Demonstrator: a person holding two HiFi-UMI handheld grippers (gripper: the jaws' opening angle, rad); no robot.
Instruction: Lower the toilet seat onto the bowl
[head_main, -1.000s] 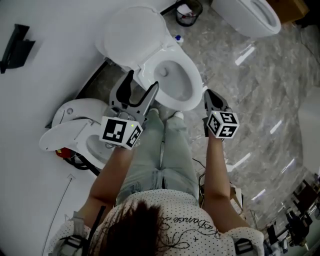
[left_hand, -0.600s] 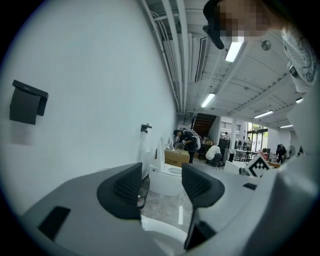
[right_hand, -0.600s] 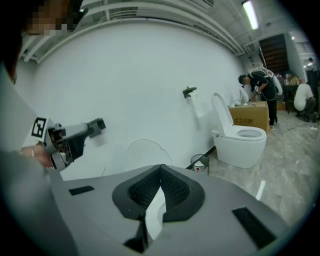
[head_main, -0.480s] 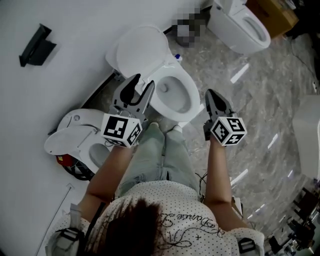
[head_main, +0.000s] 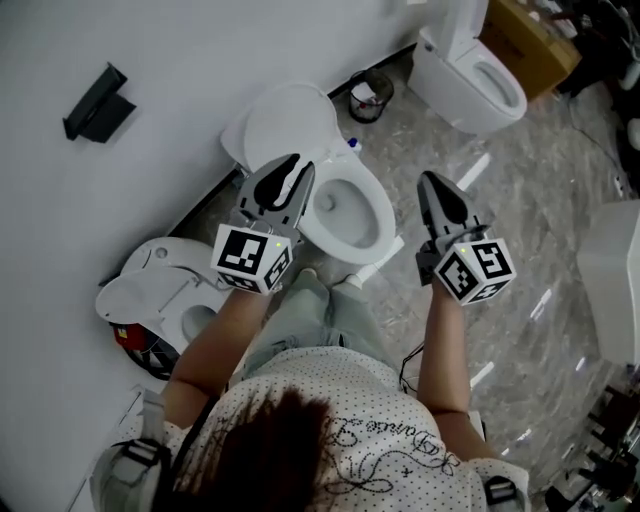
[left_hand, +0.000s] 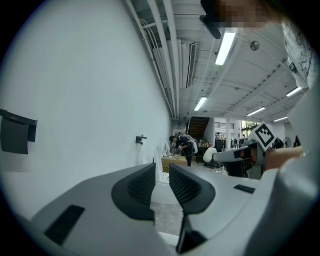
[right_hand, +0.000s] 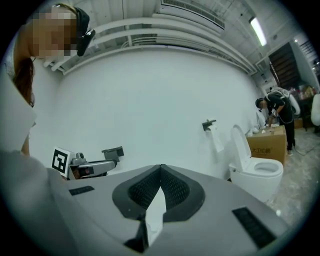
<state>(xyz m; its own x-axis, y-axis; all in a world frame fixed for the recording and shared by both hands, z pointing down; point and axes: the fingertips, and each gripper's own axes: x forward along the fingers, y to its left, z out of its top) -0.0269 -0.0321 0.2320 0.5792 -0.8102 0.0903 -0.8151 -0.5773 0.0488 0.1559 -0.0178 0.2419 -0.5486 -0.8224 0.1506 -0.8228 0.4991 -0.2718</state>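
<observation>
Head view: the toilet stands against the white wall (head_main: 170, 50) with its lid (head_main: 285, 125) tipped up against the wall. The toilet seat (head_main: 386, 215) appears to lie flat on the rim of the bowl (head_main: 348, 203). Both grippers hang in the air above it and touch nothing.

The left gripper (head_main: 296, 165) is over the bowl's left edge and points toward the wall. Its fingers have just been closing and now stand a narrow gap apart; the left gripper view shows nothing between them.

The right gripper (head_main: 430, 180) hovers to the right of the bowl, over the marbled floor (head_main: 500, 250). In the right gripper view its fingers meet, with nothing in them.

A small waste bin (head_main: 368, 97) sits by the wall just beyond the toilet. A second toilet (head_main: 470, 80) stands farther right, and another toilet (head_main: 165, 290) is at the person's left.
</observation>
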